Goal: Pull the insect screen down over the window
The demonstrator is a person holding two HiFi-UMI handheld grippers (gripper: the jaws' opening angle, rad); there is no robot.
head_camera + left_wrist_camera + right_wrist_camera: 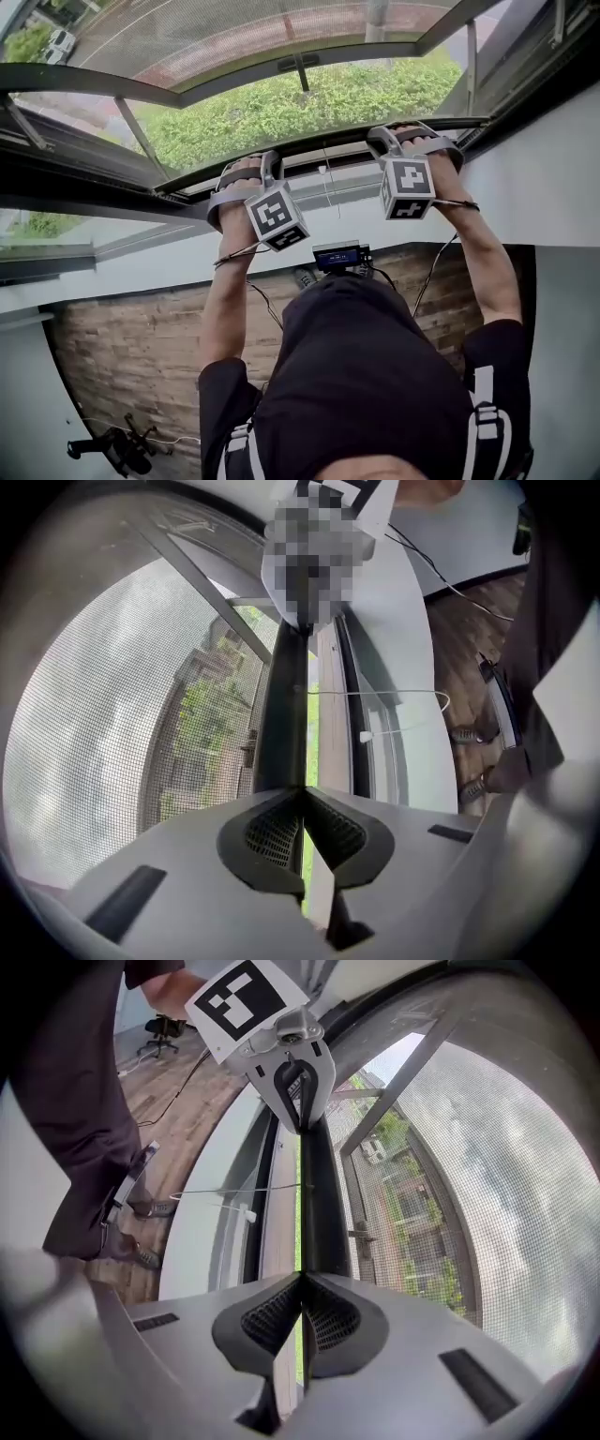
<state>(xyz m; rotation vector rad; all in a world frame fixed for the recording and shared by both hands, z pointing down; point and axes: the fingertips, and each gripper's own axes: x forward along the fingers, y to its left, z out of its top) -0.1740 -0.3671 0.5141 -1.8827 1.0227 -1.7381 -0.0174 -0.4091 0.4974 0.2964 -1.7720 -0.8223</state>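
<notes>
So, jaws first: both pairs are pinched almost fully together, and a thin edge of the dark bottom bar [286, 714] is clamped in the left gripper [303, 791] and the right gripper [302, 1274], spaced apart along it. The insect screen [103, 714] mesh is stretched above that bar, and open air and greenery [281, 103] are seen under it. A white pull cord [375, 693] is hung beside the bar. Below, a white sill [122, 272], a wood floor [141, 347] and an office chair [108, 448] are seen.
</notes>
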